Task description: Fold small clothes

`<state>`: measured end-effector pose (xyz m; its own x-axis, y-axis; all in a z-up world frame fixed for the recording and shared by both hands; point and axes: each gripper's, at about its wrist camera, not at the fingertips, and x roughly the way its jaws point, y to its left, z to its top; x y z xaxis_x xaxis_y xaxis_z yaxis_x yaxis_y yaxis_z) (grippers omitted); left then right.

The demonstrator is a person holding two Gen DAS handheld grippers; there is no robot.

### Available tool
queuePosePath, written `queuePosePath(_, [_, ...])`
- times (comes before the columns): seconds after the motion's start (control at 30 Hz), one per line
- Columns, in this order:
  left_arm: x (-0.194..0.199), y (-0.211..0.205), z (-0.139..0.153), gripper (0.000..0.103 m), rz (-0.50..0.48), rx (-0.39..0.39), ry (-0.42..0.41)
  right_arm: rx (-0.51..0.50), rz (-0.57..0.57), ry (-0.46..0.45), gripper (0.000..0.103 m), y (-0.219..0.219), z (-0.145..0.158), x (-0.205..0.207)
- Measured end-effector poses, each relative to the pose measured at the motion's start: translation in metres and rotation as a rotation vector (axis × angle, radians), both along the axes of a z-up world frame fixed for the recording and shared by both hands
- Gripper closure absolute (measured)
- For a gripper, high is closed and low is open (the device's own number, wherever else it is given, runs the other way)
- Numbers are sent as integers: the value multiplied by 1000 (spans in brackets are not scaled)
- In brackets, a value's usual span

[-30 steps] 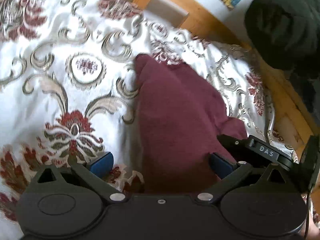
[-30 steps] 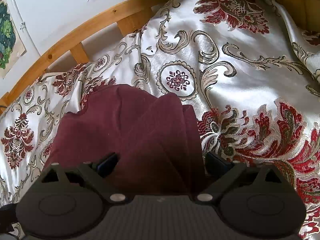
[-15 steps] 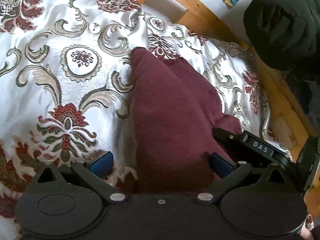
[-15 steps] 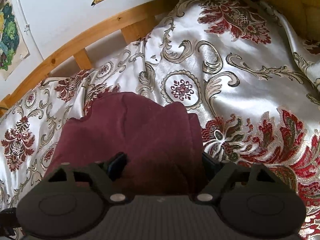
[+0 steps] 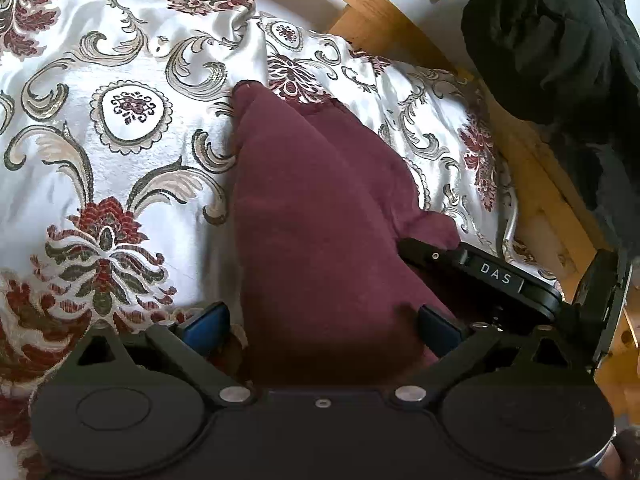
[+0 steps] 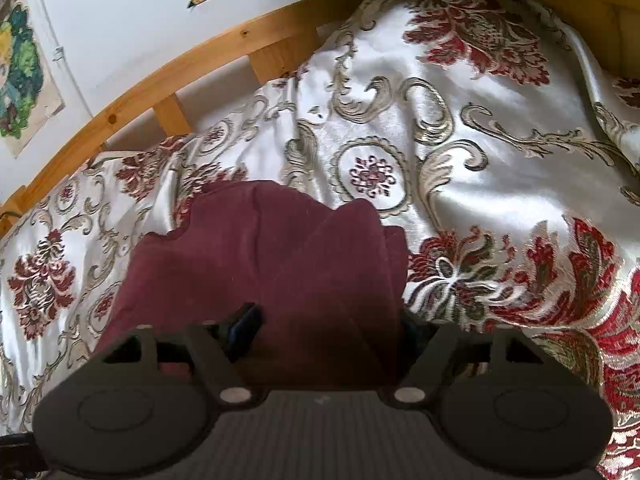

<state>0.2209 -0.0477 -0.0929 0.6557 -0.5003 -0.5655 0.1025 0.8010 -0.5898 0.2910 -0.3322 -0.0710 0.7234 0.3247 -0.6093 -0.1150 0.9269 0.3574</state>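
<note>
I see the maroon garment (image 5: 320,208) bunched on the floral bedspread (image 5: 120,128). My left gripper (image 5: 324,328) and right gripper (image 6: 324,324) both have fingers apart, straddling its near edge.

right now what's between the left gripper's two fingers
The maroon cloth fills the gap between the left gripper's blue pads, with a strip of bedspread beside the left pad. The left wrist view shows it.
</note>
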Motion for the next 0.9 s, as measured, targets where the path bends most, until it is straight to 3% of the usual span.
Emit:
queuePosePath(0.2, [-4, 3, 1, 26, 8, -17, -25, -76, 48, -49, 53, 13, 8, -8])
queuePosePath(0.37, [-10, -1, 10, 52, -13, 32, -92, -125, 56, -130, 70, 21, 19, -20])
queuePosePath(0.43, [-14, -3, 18, 56, -30, 56, -133, -146, 62, -192, 75, 26, 28, -28])
queuePosePath(0.73, [-38, 11, 67, 58, -6, 136, -348, -210, 119, -542, 77, 65, 77, -70])
queuePosePath(0.9, [-33, 34, 75, 58, 91, 185, -406, -191, 141, -631, 77, 93, 89, -57])
